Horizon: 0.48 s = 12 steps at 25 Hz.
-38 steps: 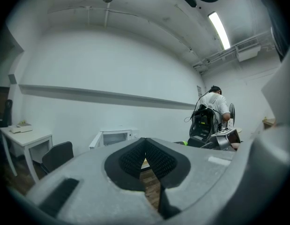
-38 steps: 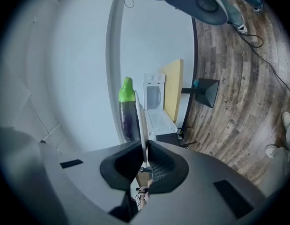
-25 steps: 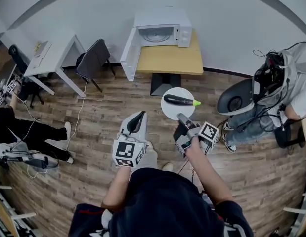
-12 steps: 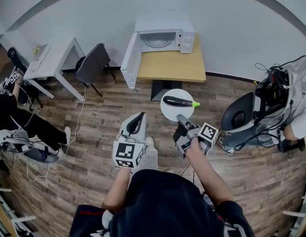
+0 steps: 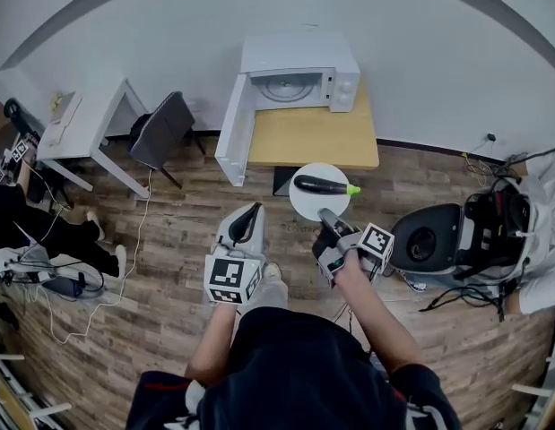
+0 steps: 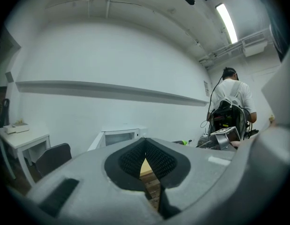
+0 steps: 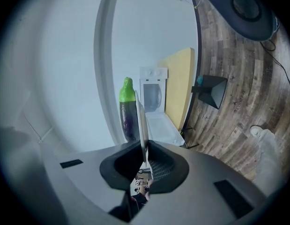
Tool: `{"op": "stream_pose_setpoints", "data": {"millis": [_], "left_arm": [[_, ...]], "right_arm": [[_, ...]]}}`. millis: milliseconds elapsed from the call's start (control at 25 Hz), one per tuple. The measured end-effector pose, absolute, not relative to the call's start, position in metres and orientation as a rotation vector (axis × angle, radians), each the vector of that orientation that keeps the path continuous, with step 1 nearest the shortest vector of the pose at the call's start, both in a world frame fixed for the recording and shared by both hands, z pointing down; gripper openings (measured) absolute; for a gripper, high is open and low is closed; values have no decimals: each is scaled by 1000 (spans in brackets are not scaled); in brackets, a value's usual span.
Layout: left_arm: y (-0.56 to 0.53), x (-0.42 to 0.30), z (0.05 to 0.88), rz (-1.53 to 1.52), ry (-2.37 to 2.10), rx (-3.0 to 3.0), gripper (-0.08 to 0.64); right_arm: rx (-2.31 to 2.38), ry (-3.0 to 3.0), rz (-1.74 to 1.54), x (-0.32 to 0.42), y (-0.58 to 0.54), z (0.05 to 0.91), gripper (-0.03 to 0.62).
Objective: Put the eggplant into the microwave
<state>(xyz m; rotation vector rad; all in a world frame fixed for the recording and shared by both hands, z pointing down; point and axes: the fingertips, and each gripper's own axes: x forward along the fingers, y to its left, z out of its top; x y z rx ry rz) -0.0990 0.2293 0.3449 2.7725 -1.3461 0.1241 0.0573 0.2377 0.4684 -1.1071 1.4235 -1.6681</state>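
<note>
A dark purple eggplant with a green stem end lies on a round white plate. My right gripper is shut on the plate's near rim and holds it level above the floor. The right gripper view shows the plate's rim edge-on between the right gripper pads, with the eggplant beyond. The white microwave stands on a wooden table, its door swung open to the left. My left gripper is shut and empty, left of the plate.
A black chair and a white desk stand at the left. A round black stool and bags with cables sit on the floor at the right. A person stands beyond it; another person's legs lie at the far left.
The table and microwave have come closer and lower in the head view as both grippers and the plate with the eggplant moved toward them. The stool and bags slid right.
</note>
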Motion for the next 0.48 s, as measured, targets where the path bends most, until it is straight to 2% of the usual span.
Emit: {"op": "stream_pose_setpoints", "data": {"millis": [480], "left_arm": [[124, -102, 344, 151, -1286, 2829, 14]], "right_arm": [[-1147, 1400, -1635, 56, 141, 469, 26]]}}
